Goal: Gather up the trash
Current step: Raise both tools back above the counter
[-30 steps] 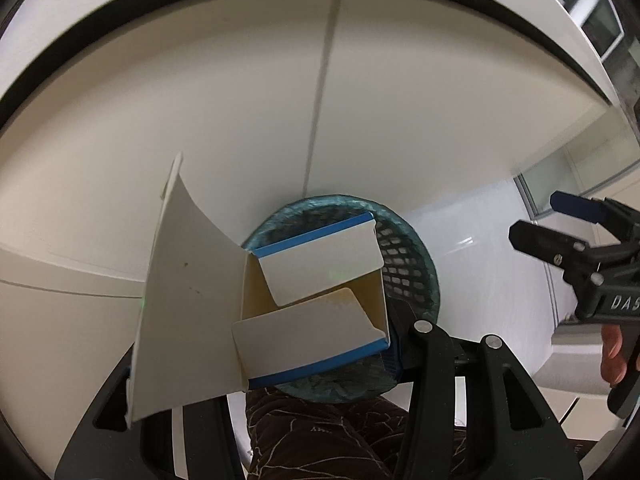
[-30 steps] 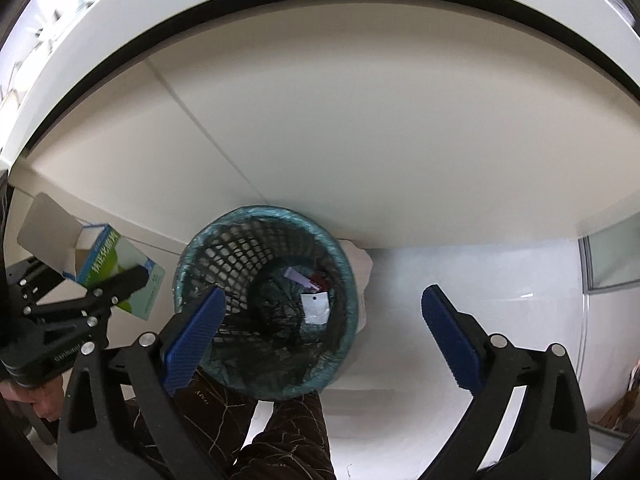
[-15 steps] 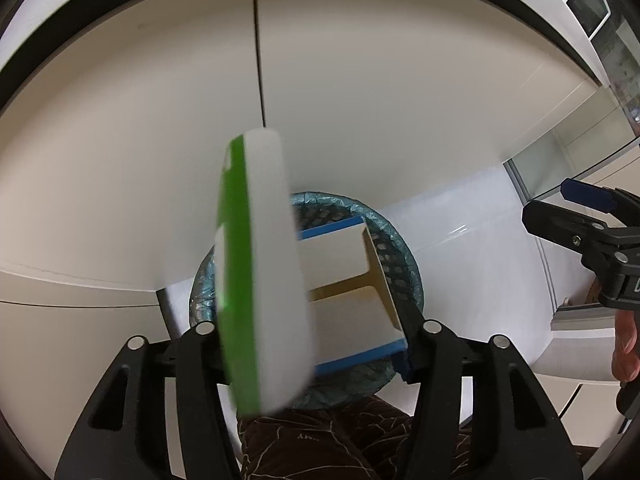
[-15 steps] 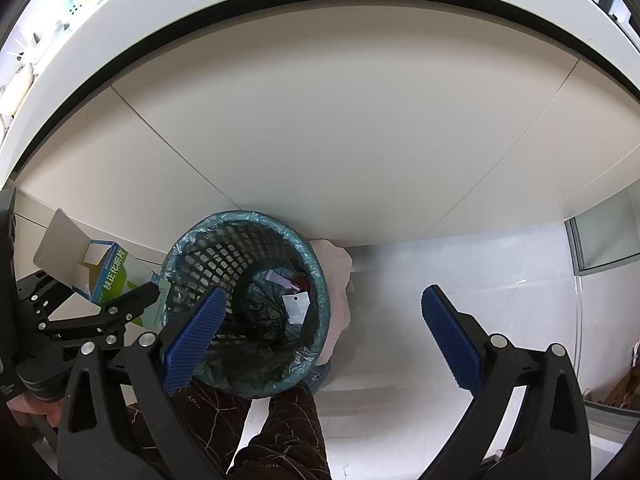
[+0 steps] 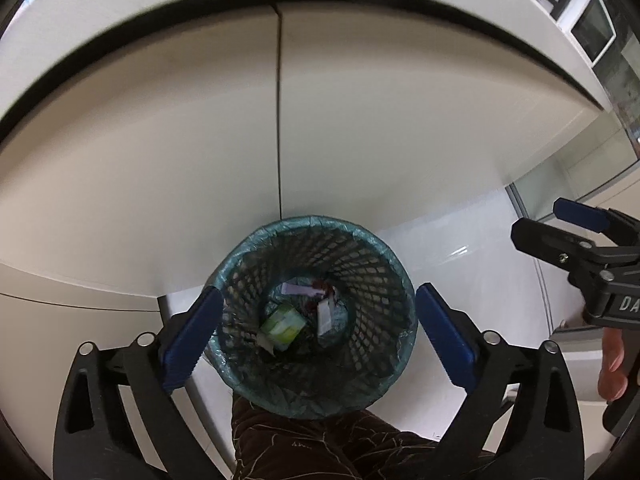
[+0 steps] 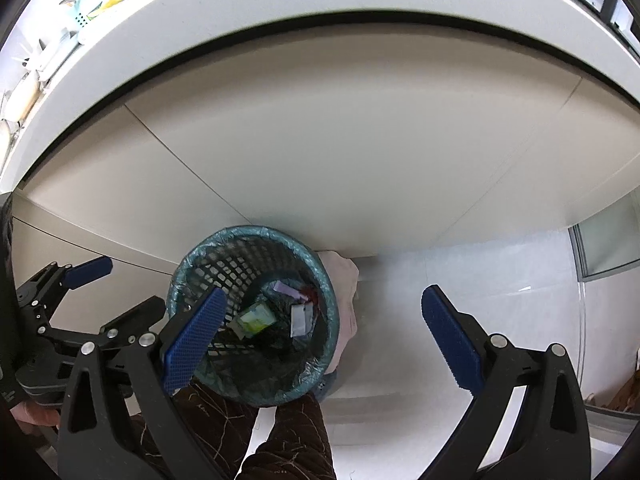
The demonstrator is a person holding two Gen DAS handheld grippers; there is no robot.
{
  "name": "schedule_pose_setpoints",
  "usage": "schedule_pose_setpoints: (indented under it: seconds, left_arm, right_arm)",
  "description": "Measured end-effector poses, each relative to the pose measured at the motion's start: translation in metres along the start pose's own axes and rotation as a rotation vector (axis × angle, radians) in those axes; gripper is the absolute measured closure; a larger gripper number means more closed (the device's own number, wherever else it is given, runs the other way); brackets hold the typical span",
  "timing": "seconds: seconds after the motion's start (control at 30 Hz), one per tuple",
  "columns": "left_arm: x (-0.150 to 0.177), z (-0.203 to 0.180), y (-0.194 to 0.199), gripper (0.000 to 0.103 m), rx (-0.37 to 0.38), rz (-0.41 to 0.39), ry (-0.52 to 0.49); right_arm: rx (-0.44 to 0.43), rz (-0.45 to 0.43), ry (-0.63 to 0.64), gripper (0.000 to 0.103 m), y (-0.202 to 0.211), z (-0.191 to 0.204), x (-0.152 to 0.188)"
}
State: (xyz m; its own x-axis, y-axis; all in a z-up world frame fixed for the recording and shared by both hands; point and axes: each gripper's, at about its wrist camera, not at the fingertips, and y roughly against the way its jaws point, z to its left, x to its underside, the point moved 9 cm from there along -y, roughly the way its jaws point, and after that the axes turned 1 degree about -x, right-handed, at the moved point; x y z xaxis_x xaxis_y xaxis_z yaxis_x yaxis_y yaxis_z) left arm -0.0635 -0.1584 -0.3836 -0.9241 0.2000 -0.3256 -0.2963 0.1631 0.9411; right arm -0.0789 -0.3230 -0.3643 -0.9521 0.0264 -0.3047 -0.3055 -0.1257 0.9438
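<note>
A mesh waste bin [image 5: 316, 222] lined with a teal bag stands on the floor against the cabinet. A green-and-white carton [image 5: 285, 326] lies at its bottom among paper scraps [image 5: 325, 316]. My left gripper [image 5: 316, 292] hangs straight above the bin, its jaws opening wide with nothing between them. The right wrist view shows the same bin [image 6: 248, 230] and carton [image 6: 256, 318], with the left gripper [image 6: 120, 288] at the left. My right gripper [image 6: 323, 291] is open and empty, a little right of the bin, and also appears at the left view's right edge [image 5: 548, 220].
The beige cabinet front [image 5: 360, 120] rises behind the bin under a white countertop [image 6: 240, 20]. A pink cloth [image 6: 344, 280] lies against the bin's right side. The person's brown patterned trouser leg [image 6: 296, 440] is just in front. White floor [image 6: 480, 280] spreads to the right.
The carton held in my left gripper tipped over, slipped out as the jaws spread, and now lies inside the bin. The right gripper stayed open above the bin's right side.
</note>
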Motion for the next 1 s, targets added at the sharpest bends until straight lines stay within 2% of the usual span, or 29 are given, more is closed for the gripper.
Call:
schedule_pose_setpoints:
  seconds: [0.2, 0.4, 0.63, 1.0]
  left_arm:
    - [-0.014, 0.011, 0.036, 0.006, 0.020, -0.056, 0.045]
    - [-0.026, 0.037, 0.088, 0.006, -0.024, -0.135, 0.109]
    - [-0.042, 0.062, 0.140, 0.006, -0.053, -0.181, 0.179]
    - [-0.091, 0.097, 0.201, 0.006, -0.083, -0.258, 0.247]
  right_arm:
    - [0.011, -0.056, 0.045, 0.008, 0.022, 0.014, -0.016]
    - [0.014, -0.121, 0.088, 0.008, 0.057, 0.029, -0.041]
    - [-0.009, -0.201, 0.113, 0.008, 0.100, 0.045, -0.073]
    - [-0.033, -0.275, 0.125, 0.008, 0.155, 0.073, -0.134]
